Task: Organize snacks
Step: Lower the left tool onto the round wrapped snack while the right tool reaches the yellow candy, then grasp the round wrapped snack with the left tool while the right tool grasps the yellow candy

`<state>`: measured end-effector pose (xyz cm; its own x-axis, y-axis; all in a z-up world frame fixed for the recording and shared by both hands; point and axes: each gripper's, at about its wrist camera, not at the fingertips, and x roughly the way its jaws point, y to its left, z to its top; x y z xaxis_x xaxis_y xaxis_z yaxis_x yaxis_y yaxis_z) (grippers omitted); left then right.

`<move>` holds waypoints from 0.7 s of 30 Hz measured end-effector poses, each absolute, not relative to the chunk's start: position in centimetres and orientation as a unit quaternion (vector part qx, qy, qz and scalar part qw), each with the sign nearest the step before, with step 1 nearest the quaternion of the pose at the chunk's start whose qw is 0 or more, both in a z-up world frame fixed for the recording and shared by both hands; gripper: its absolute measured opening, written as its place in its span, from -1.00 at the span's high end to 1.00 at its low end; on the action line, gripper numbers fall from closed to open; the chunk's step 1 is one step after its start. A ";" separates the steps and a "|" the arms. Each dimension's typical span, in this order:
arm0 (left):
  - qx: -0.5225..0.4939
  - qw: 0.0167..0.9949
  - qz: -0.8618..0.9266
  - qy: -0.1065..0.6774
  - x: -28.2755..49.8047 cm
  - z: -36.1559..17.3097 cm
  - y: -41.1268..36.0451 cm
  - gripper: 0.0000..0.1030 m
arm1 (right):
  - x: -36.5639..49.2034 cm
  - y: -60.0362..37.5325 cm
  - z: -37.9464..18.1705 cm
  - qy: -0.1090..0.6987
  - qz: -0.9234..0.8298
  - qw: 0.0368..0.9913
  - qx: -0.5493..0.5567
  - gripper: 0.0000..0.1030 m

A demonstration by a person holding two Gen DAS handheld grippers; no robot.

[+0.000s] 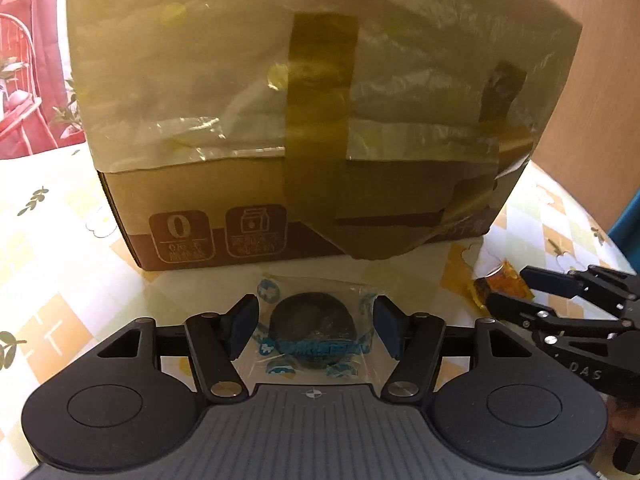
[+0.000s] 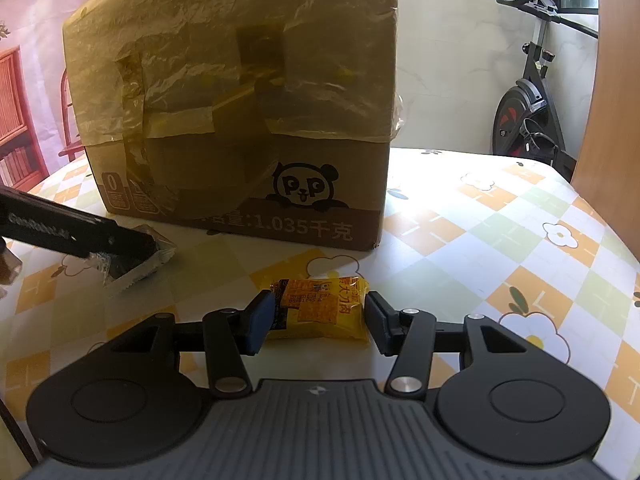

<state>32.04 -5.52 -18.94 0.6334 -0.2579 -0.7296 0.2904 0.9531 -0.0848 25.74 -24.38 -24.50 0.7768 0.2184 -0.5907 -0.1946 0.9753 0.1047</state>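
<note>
A dark round snack in a clear wrapper with blue print (image 1: 314, 334) lies on the table between the pads of my left gripper (image 1: 316, 326). The jaws are open around it, with a small gap on each side. A yellow snack packet (image 2: 320, 312) lies between the pads of my right gripper (image 2: 318, 320), also open around it. In the left wrist view the right gripper (image 1: 508, 294) shows at the far right over the yellow packet (image 1: 500, 284). In the right wrist view the left gripper's finger (image 2: 80, 236) reaches in from the left over the clear-wrapped snack (image 2: 136, 264).
A large cardboard box (image 1: 304, 120), taped and covered with plastic film, stands just behind both snacks; it also shows in the right wrist view (image 2: 240, 120). The table has a checked floral cloth (image 2: 500, 240). An exercise bike (image 2: 528, 100) stands beyond the table's far edge.
</note>
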 end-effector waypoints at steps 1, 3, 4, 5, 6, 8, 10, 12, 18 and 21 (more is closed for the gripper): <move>0.026 0.905 -0.151 0.398 32.0 -19.0 -5.7 -0.30 | 25.7 -24.4 -24.5 0.316 0.110 0.942 0.019 -0.02; 0.033 0.906 -0.150 0.395 31.9 -19.2 -5.7 -0.31 | 25.8 -24.4 -24.5 0.316 0.110 0.942 0.020 -0.02; 0.033 0.906 -0.150 0.393 31.9 -19.2 -5.8 -0.31 | 25.8 -24.4 -24.5 0.316 0.110 0.942 0.021 -0.02; 0.033 0.908 -0.150 0.391 31.9 -19.3 -5.8 -0.30 | 25.8 -24.4 -24.5 0.316 0.111 0.942 0.021 -0.02; 0.033 0.909 -0.148 0.389 31.8 -19.3 -5.8 -0.28 | 25.8 -24.4 -24.5 0.316 0.111 0.942 0.022 -0.02; 0.034 0.911 -0.143 0.384 31.4 -19.2 -5.8 -0.17 | 25.8 -24.5 -24.5 0.316 0.112 0.942 0.023 -0.02; 0.044 0.914 -0.141 0.379 30.8 -19.0 -6.0 -0.10 | 25.9 -24.5 -24.5 0.316 0.112 0.942 0.023 -0.02; 0.049 0.913 -0.140 0.379 30.4 -19.1 -6.4 -0.09 | 25.8 -24.5 -24.5 0.316 0.112 0.942 0.024 -0.02; 0.043 0.911 -0.138 0.386 29.7 -19.1 -6.3 -0.09 | 25.9 -24.6 -24.5 0.316 0.113 0.942 0.025 -0.02; 0.039 0.910 -0.137 0.388 29.5 -19.1 -6.1 -0.09 | 25.9 -24.6 -24.5 0.316 0.113 0.942 0.025 -0.02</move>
<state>29.50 -6.15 -19.05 0.6608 -0.2192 -0.7178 0.2804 0.9592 -0.0347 25.86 -24.56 -24.48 0.7751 0.2292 -0.5888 -0.1977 0.9731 0.1185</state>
